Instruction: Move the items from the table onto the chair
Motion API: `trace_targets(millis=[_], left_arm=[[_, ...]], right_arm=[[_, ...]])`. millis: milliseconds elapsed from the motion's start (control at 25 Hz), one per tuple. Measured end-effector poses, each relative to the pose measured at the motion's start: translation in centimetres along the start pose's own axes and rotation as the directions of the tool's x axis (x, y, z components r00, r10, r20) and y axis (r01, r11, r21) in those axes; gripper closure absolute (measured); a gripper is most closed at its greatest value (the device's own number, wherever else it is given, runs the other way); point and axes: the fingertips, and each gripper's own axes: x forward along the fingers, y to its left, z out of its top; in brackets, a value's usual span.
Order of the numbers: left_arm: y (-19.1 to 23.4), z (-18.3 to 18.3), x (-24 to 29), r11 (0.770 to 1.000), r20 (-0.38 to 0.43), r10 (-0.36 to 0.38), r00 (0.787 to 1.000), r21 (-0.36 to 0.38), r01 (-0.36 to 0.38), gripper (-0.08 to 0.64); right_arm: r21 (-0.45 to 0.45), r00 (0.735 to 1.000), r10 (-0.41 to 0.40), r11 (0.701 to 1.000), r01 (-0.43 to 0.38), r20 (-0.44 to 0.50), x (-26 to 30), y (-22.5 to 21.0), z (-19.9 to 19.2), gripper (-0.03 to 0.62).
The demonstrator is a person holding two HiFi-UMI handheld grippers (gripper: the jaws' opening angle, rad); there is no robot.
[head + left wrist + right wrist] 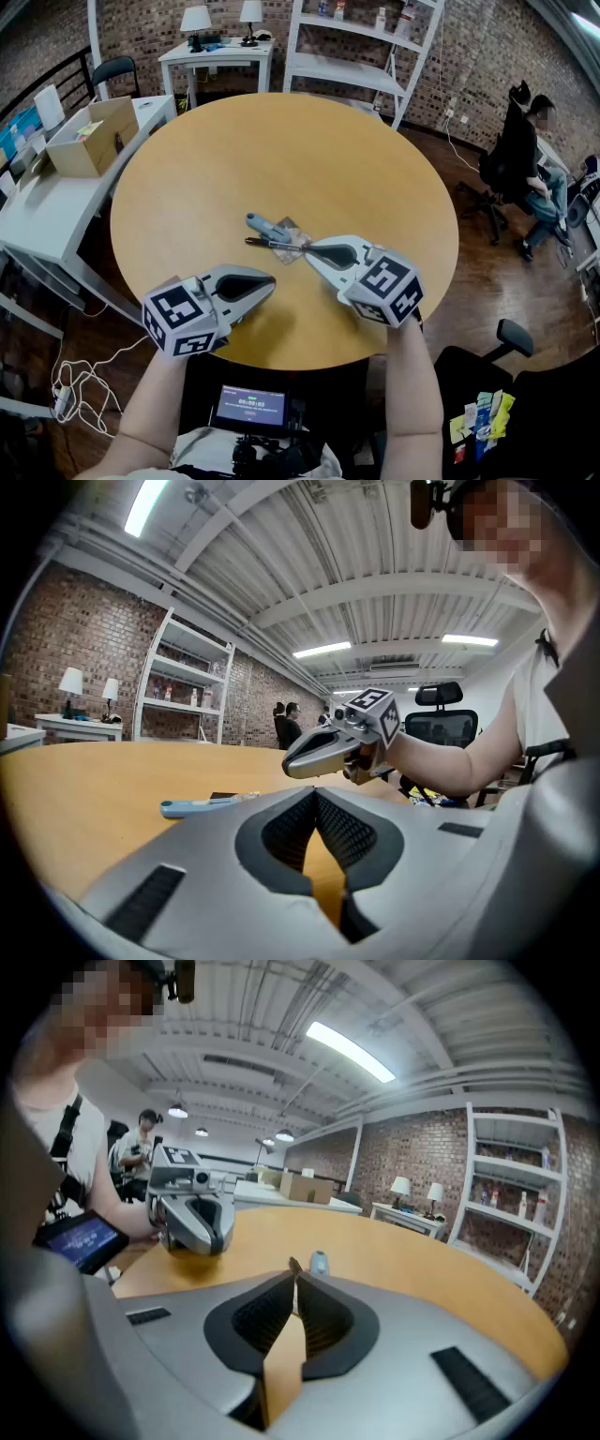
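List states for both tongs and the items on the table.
left tongs: shut, empty
right tongs: shut on a thin corner, apparently the clear packet's
clear packet: on the table, not lifted
blue-handled tool: lying flat, untouched
black pen: lying flat, one end at the packet

Your right gripper (303, 248) is covering the near edge of the clear packet (292, 232) in the head view. The thin sliver (293, 1265) it is pinching is showing too little to tell what it is (only a dark point is poking up between the tips). In the right gripper view, the gripper's own body is hiding all but the end of the blue-handled tool (320, 1262). In the head view, the lower right edge is cutting off the chair (514, 336), whose coloured packets (483, 417) are appearing too small to identify.
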Motion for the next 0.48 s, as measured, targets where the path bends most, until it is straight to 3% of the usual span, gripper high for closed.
trace_targets(millis=[120, 160, 200, 360, 480], left_arm=[[0.5, 0.1, -0.3, 1.000, -0.018, -0.010, 1.000, 0.015, 0.011, 0.560], [0.6, 0.2, -0.4, 1.000, -0.023, -0.013, 1.000, 0.019, 0.013, 0.560], [0.6, 0.1, -0.5, 1.000, -0.025, -0.015, 1.000, 0.021, 0.015, 0.560], [0.6, 0.1, -0.6, 1.000, -0.022, -0.017, 1.000, 0.020, 0.017, 0.560], [0.6, 0.1, -0.6, 1.000, -0.031, -0.013, 0.999, 0.023, 0.013, 0.560]], right_arm=[[-0.029, 0.995, 0.034, 0.999, -0.037, -0.093, 1.2, -1.2, -1.2, 0.522], [-0.045, 0.991, 0.047, 0.998, -0.053, -0.127, 1.7, -1.3, -1.7, 0.461], [-0.064, 0.986, 0.056, 0.996, -0.067, -0.160, 2.2, -1.3, -2.0, 0.443], [-0.091, 0.963, 0.083, 0.990, -0.110, -0.256, 3.9, -1.6, -3.4, 0.445], [-0.050, 0.942, 0.139, 0.986, -0.161, -0.304, 4.6, -1.5, -4.7, 0.446]])
